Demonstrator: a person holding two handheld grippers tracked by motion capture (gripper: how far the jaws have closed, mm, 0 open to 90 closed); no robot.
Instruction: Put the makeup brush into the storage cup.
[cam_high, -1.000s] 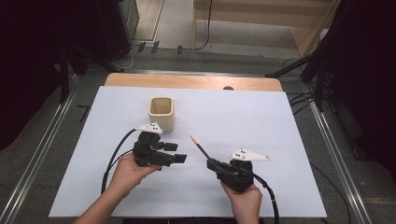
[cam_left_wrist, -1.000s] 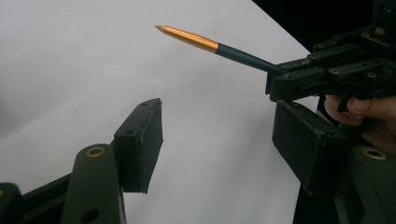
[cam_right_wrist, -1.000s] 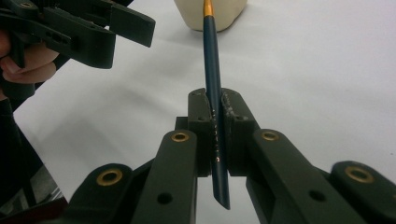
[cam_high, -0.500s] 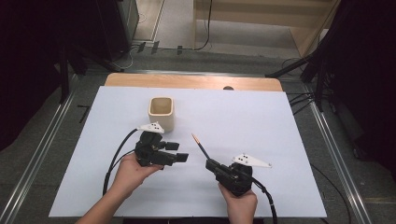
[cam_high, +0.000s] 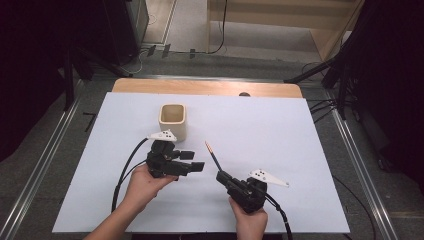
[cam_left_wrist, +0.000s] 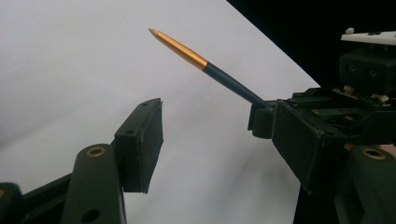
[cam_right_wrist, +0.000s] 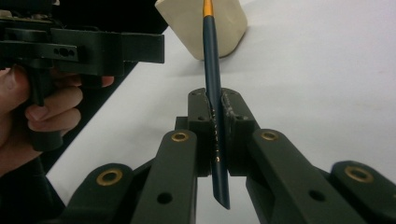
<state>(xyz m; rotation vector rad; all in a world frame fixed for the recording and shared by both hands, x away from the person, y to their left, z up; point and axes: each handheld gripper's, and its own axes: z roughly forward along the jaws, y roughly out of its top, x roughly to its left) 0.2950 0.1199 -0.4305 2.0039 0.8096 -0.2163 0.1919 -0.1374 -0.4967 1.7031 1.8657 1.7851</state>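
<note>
Now the right gripper sits a little lower and nearer the desk's near edge than a second ago, its jaws clamped on the dark pencil, whose gold end points up and away toward the cream cup. The left gripper holds still just left of the pencil, jaws apart and empty. The cup stands upright at the far left. I judge the pencil is being steadied for a handover or a drop into the cup.
</note>
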